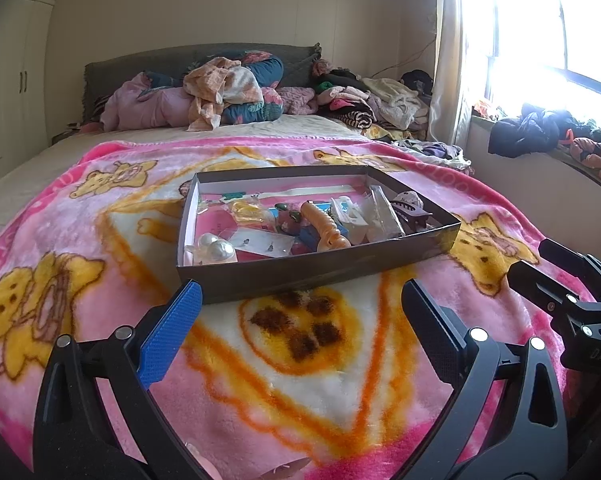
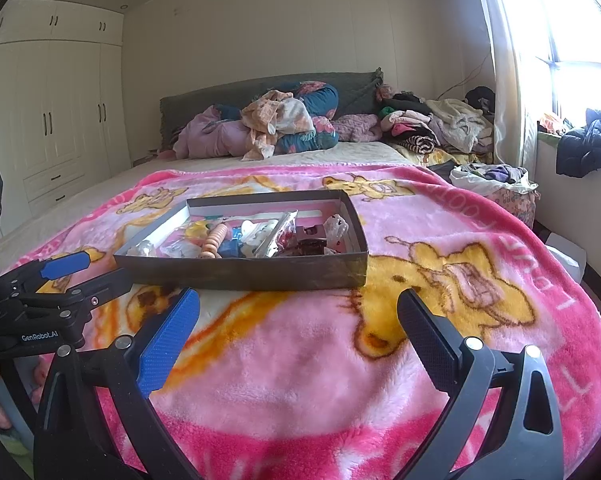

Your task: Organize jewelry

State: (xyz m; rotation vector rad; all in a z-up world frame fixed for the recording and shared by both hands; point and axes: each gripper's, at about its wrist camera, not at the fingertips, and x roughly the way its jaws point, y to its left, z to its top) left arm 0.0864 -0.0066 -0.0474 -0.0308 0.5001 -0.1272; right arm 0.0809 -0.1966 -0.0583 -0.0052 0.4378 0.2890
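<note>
Holding the left gripper [image 1: 300,300] low over the pink blanket [image 1: 300,380], just short of the dark box [image 1: 312,272], fingers spread wide and clamping nothing. Same on the other side with the right gripper [image 2: 298,300]: parked near the box's right front corner, tongs wide apart, empty. Likely kept spread like that to stay ready for small pieces, and kept back from the rim to leave the whole tray in sight.

Sitting flat in the middle of the blanket, well apart from the clothes pile [image 1: 228,92] by the headboard, so within reach from both sides. Plush underneath too, which probably stops a dropped piece from rolling far.

Now into the box, and there lies the jewelry, all of it inside and none seen loose on the blanket:

- a shiny pearl-like piece [image 1: 214,248] in the near left corner
- just beside it, an earring card in a clear bag [image 1: 264,244]
- an orange beaded piece [image 1: 326,226] draped across the middle
- a dark claw clip [image 1: 410,212] against the right wall
- more small packets heaped between, too tangled to name

Hard to call the stage: fits a jumble waiting to be sorted, fits equally a gather-up into one box.
</note>
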